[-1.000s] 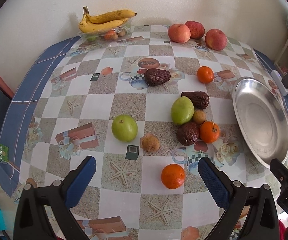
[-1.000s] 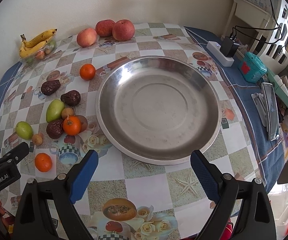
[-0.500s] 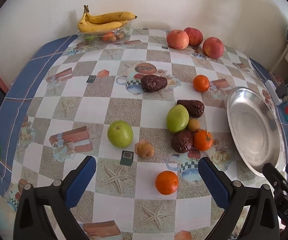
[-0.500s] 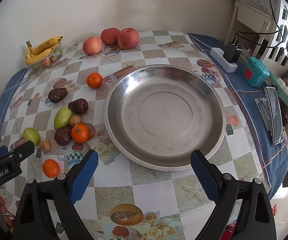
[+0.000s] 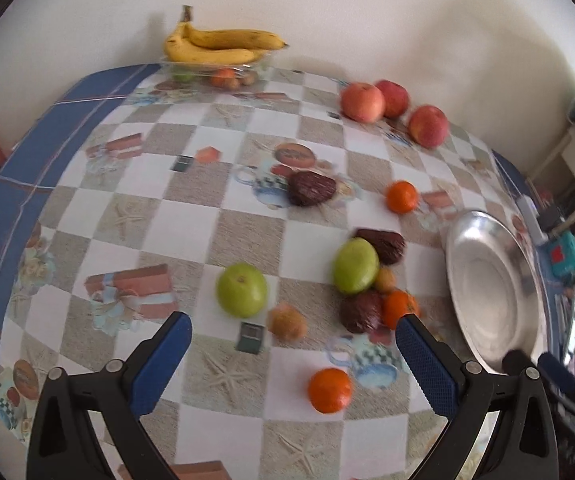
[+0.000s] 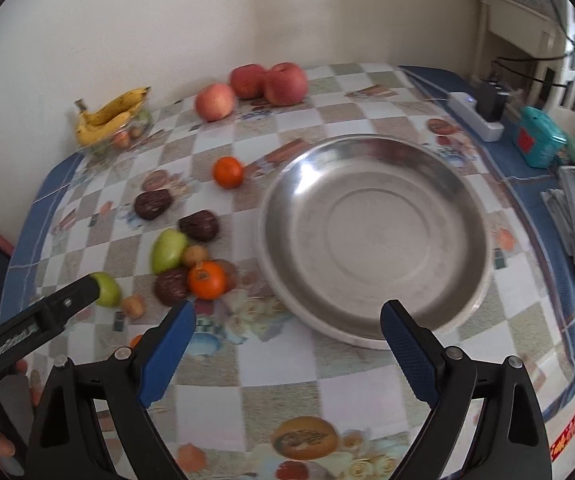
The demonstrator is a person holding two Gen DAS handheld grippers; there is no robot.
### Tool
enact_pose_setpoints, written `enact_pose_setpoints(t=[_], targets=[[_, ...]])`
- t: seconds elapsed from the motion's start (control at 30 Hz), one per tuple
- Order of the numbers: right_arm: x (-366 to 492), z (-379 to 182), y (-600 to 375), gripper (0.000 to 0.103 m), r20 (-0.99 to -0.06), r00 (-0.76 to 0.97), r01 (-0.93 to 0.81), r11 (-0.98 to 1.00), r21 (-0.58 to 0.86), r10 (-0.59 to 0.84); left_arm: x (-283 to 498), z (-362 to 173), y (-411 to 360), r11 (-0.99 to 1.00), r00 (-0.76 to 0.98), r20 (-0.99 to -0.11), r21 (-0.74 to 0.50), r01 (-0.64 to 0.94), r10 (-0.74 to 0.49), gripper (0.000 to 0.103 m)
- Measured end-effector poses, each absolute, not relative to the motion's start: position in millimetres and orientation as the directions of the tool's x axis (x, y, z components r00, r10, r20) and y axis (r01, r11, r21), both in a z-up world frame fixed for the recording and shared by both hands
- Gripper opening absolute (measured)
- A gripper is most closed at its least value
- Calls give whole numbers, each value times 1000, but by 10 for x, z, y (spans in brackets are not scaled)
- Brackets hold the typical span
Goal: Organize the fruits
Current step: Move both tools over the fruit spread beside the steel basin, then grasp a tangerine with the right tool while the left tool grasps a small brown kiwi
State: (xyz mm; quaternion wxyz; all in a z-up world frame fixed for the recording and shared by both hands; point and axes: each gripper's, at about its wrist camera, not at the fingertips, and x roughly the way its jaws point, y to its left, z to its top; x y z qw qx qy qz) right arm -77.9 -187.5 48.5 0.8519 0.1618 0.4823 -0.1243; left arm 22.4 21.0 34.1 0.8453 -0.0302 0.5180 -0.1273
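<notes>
On the tabletop (image 6: 351, 384) with its checked cloth, the biggest thing is the shiny metal dish (image 6: 373, 236). It has nothing in it, so I judge the job is at its very start: no fruit is sorted yet, and the step in hand is choosing a first fruit and reaching for it.

Next in size are the bananas (image 5: 219, 46), resting on a clear box by the wall, and the three red apples (image 5: 391, 108) at the far edge. Two green fruits (image 5: 242, 289) lie nearer, one alone and one in a little heap just left of the dish. That heap also has dark brown fruits (image 5: 361, 311) and an orange (image 5: 397, 309). Another orange (image 5: 329, 390) sits alone, closest to the left gripper (image 5: 293, 354). The small tan fruit (image 5: 286, 323) is blurred; it could be a nut.

Both sets of jaws are wide and hold nothing. The right gripper (image 6: 287, 338) hangs over the near rim of the dish.

The next move probably calls for lowering the left gripper around the close orange, closing gently, and carrying it right to the dish.
</notes>
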Motion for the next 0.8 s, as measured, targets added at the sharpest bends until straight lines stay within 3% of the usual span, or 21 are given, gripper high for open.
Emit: enact_pose_setpoints(t=[0.2, 0.43, 0.57, 0.8], targets=[[-536, 473, -1422, 94, -866, 501, 222, 966, 134, 5, 298, 252, 416, 979, 403, -892, -178, 103, -204, 103], [-332, 225, -1126, 92, -901, 430, 171, 975, 143, 56, 382, 65, 610, 986, 334, -930, -167, -7, -155, 103], [-279, 173, -1024, 70, -906, 415, 132, 980, 152, 84, 423, -31, 590, 980, 299, -935, -200, -10, -188, 101], [-228, -26, -931, 59, -930, 336, 100, 976, 194, 151, 476, -169, 444, 955, 217, -931, -296, 25, -294, 83]])
